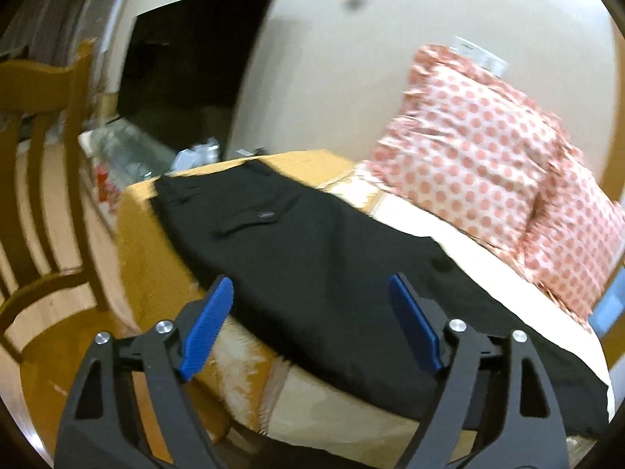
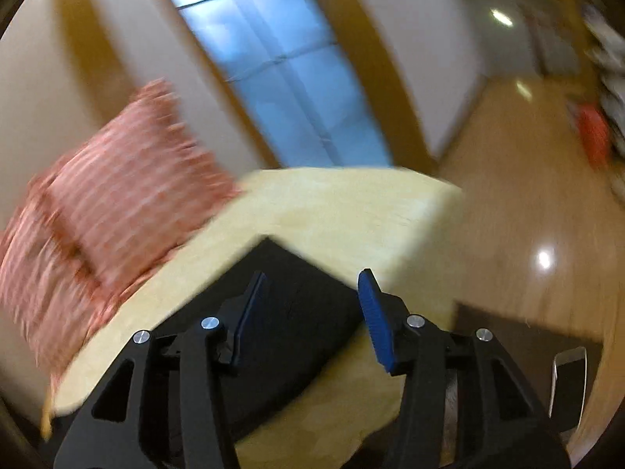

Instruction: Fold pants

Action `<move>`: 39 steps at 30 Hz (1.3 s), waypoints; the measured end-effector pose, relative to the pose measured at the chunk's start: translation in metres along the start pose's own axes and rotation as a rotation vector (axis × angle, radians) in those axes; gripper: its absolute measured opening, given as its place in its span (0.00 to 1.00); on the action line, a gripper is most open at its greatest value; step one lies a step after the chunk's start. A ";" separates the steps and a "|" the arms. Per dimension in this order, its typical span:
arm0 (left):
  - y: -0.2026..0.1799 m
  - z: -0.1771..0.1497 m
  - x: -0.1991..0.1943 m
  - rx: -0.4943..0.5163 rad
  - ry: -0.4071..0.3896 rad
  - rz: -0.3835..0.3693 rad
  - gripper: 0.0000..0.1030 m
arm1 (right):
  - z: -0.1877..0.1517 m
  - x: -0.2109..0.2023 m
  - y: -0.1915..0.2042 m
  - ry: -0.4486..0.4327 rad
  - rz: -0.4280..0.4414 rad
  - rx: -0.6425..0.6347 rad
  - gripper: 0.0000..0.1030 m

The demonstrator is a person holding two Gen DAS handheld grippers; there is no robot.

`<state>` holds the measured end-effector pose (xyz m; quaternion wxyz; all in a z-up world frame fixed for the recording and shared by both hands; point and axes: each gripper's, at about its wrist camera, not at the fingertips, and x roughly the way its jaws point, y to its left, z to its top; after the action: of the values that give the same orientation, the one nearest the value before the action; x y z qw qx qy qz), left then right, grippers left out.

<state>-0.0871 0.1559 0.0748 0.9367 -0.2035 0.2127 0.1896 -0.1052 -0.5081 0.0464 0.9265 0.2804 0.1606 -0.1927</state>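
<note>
- The pants (image 1: 320, 258) lie flat on the bed (image 1: 136, 226), long axis running from 11 o'clock, the waist, to 5 o'clock.
- Left gripper (image 1: 310, 324) hangs released over a leg's middle.
- Right gripper (image 2: 312, 308), released, sits nearer the hem (image 2: 273, 250), at 12 o'clock.

Both units same build: left gripper (image 1: 310, 322) and right gripper (image 2: 312, 314) have matte black plastic linkage arms with triangular cutouts, silver round screw heads at the pivots, and blue ribbed pads (image 1: 207, 328) on the fingers.
</note>
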 end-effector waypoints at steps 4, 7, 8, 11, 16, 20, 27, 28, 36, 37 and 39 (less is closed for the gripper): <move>-0.052 -0.009 0.018 0.144 0.080 -0.144 0.82 | -0.025 0.034 0.110 0.234 0.413 -0.194 0.50; -0.088 -0.022 0.033 0.234 0.171 -0.250 0.84 | -0.056 0.056 0.188 0.389 0.592 -0.326 0.50; -0.096 -0.027 0.036 0.256 0.196 -0.277 0.84 | -0.065 0.062 0.209 0.435 0.635 -0.355 0.49; -0.116 -0.041 0.045 0.319 0.245 -0.322 0.85 | -0.095 0.083 0.271 0.588 0.772 -0.426 0.49; -0.115 -0.052 0.052 0.328 0.285 -0.325 0.88 | -0.133 0.114 0.310 0.779 0.747 -0.526 0.49; -0.105 -0.052 0.058 0.291 0.303 -0.322 0.88 | -0.133 0.130 0.298 0.786 0.644 -0.523 0.24; -0.110 -0.059 0.055 0.334 0.279 -0.315 0.96 | -0.081 0.115 0.232 0.559 0.405 -0.436 0.46; -0.111 -0.060 0.055 0.341 0.275 -0.317 0.97 | -0.064 0.105 0.208 0.489 0.353 -0.394 0.58; -0.121 -0.068 0.056 0.436 0.245 -0.283 0.98 | 0.018 0.057 0.015 0.126 -0.155 -0.150 0.71; -0.121 -0.069 0.056 0.440 0.242 -0.278 0.98 | 0.024 0.056 -0.011 0.108 -0.206 -0.116 0.70; -0.122 -0.069 0.056 0.440 0.240 -0.272 0.98 | 0.027 0.054 -0.040 0.097 -0.243 -0.074 0.68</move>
<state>-0.0087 0.0361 0.0281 0.9432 -0.0429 0.3290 -0.0142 -0.0709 -0.5686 0.0282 0.8972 0.2333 0.2453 -0.2836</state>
